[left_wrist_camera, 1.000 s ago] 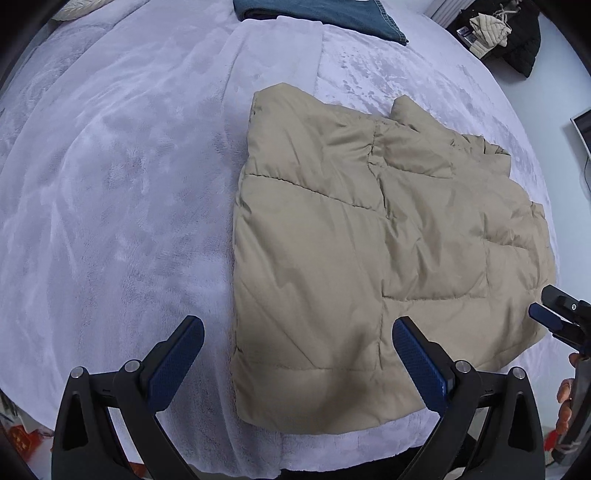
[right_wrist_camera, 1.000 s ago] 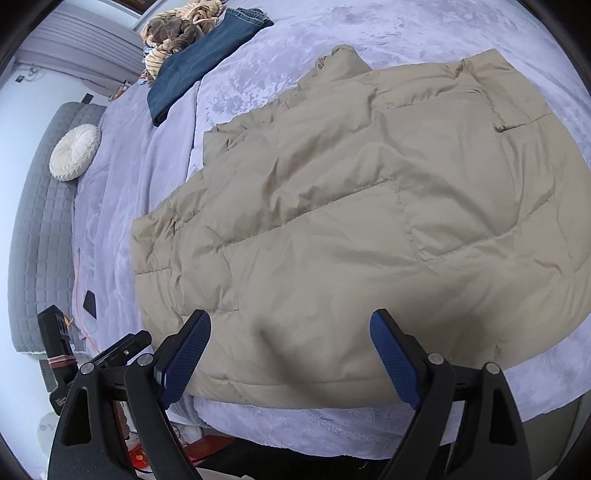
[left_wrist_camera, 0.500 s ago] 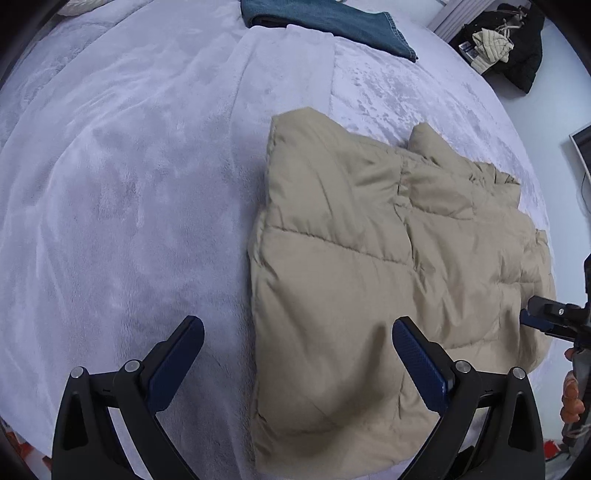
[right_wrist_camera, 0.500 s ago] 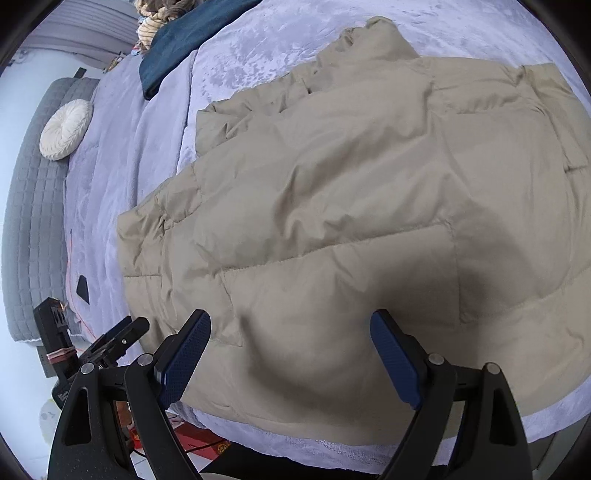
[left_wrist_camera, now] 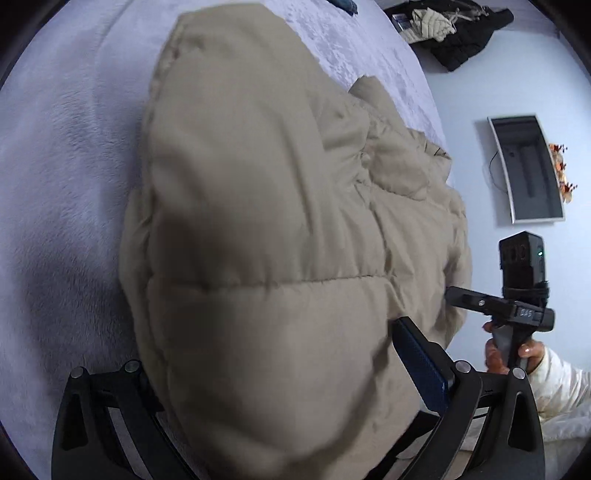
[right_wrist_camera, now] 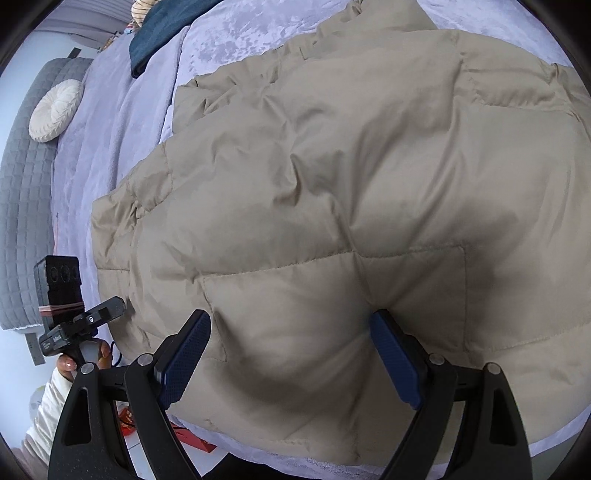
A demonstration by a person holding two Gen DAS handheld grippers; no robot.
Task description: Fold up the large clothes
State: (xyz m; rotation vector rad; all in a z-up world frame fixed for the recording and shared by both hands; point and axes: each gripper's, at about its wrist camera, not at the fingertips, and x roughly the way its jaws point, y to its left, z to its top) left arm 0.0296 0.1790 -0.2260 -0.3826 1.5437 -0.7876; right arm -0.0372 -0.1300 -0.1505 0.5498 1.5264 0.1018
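Note:
A tan quilted puffer jacket (left_wrist_camera: 266, 206) lies on the lavender bed (left_wrist_camera: 55, 155); it also fills the right wrist view (right_wrist_camera: 351, 184). My left gripper (left_wrist_camera: 280, 373) is open with the jacket's near edge bulging between its fingers; the left finger is hidden under fabric, the right blue pad (left_wrist_camera: 417, 362) shows. My right gripper (right_wrist_camera: 291, 354) is open, both blue pads pressed against the jacket's near edge with fabric between them. The right gripper also shows in the left wrist view (left_wrist_camera: 454, 295), the left gripper in the right wrist view (right_wrist_camera: 114, 306).
Folded dark jeans (right_wrist_camera: 159, 26) lie at the far end of the bed. A round cream cushion (right_wrist_camera: 55, 110) rests on the grey headboard (right_wrist_camera: 22, 206). Dark clothes (left_wrist_camera: 454, 29) lie on the floor, and a grey-framed monitor (left_wrist_camera: 528, 170) is beside the bed.
Both grippers have moved forward and down onto the jacket's near edge. The jacket now fills each view, with fabric pushed between the open fingers.

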